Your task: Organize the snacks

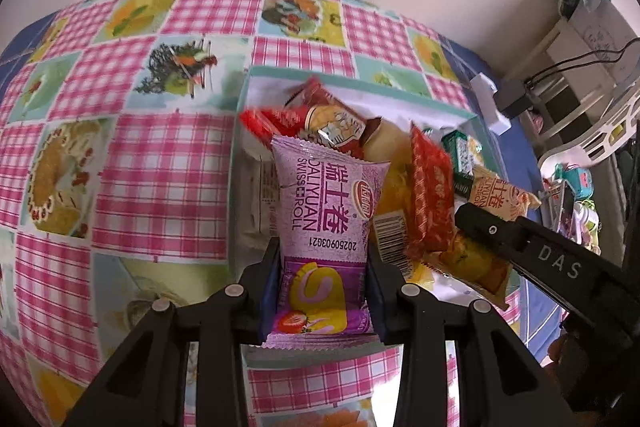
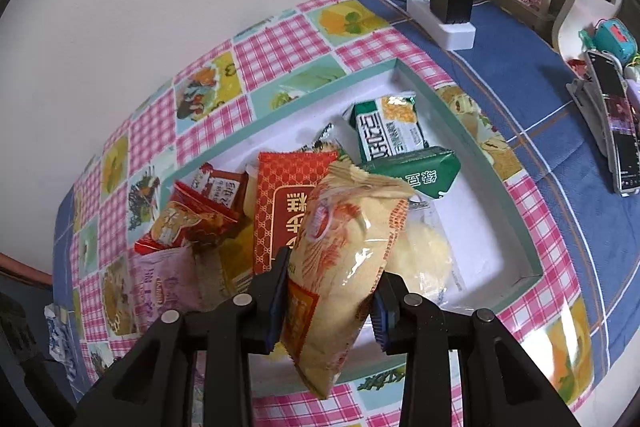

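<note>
So both hands are busy here. The left gripper [image 1: 324, 291] has its 2 black fingers clamped on a purple plastic Swiss roll packet [image 1: 326, 227], pinched at the lower end with the rest sticking up and out past the tips. It's hanging over the near-left edge of the shallow white tray with the teal rim [image 1: 360, 83], which sits on a pink gingham tablecloth with fruit and cake pictures [image 1: 160, 179].

The right gripper [image 2: 330, 301] is squeezed onto a pale yellow and orange crinkly snack bag [image 2: 352, 251], tilted a bit, above the near side of the same tray [image 2: 472, 155].

The tray's already got a pile in it: a red patterned flat packet [image 2: 280, 203], a couple of smaller red wrappers [image 2: 192, 223], 2 green and white packets [image 2: 388, 131] toward the back, and a clear-wrapped yellow bun [image 2: 424, 251].

Off the cloth there's a white power strip with a black charger plugged in [image 2: 448, 15] and a phone [image 2: 618, 131] lying on the blue surface.
</note>
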### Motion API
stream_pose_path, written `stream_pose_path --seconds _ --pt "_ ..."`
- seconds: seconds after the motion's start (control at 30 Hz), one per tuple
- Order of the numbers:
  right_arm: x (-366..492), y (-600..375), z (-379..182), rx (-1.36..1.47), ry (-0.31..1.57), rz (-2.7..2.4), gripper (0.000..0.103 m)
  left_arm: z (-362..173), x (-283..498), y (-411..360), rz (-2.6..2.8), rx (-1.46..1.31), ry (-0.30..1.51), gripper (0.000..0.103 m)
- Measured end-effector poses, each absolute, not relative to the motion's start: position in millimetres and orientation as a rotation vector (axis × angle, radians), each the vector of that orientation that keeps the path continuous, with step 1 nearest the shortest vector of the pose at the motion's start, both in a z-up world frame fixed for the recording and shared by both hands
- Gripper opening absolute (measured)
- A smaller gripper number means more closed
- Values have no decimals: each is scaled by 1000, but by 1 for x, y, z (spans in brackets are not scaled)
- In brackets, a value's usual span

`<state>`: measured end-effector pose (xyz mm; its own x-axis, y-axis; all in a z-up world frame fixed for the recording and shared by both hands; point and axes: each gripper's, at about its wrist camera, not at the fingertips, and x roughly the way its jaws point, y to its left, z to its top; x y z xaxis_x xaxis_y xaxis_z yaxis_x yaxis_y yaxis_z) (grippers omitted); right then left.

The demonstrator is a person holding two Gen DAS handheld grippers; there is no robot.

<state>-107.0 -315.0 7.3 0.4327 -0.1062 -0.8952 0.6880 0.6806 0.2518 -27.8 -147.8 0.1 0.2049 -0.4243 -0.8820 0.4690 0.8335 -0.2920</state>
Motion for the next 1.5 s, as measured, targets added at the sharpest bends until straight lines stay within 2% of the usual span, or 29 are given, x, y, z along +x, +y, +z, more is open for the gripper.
stream_pose_path --seconds 0.2,0.47,0.57,0.63,0.7,0.77,0.8,0.83,1.1,1.2,1.3,1.37,1.4,1.5 --pt "-104 -318 -4 674 1034 -546 37 -23 -22 -154 -608 44 1276 39" --pt "-103 -317 -4 667 1042 -546 38 -25 -22 -156 -607 48 1282 40" --pt "-103 -317 -4 664 1047 -543 38 -19 -23 -155 -617 54 1270 44" --pt "-103 -316 -4 662 1050 -540 38 -12 -23 -154 -621 45 1262 53" --pt "-103 -316 -3 657 1048 -536 38 -5 -24 -152 -627 37 1256 57" --pt "-103 -315 -1 655 1039 -526 46 2 -25 -150 -623 37 1247 58" --pt "-104 -314 1 656 1034 -520 55 5 -25 -148 -624 35 1240 60" --pt "-104 -313 3 651 1027 -513 59 8 -25 -147 -623 33 1235 62" --pt "-102 -307 10 609 1003 -498 76 27 -15 -113 -500 5 1182 67" --pt "-101 -304 11 600 994 -489 84 32 -8 -99 -398 12 1138 87" --pt "-101 -300 14 590 980 -481 93 31 0 -85 -308 31 1101 89" --pt "-101 -297 15 584 968 -477 101 30 3 -77 -270 40 1084 95" --pt "-101 -296 16 579 962 -477 103 29 5 -74 -256 46 1077 102" --pt "-103 -293 19 560 947 -483 103 28 8 -67 -217 78 1057 103"
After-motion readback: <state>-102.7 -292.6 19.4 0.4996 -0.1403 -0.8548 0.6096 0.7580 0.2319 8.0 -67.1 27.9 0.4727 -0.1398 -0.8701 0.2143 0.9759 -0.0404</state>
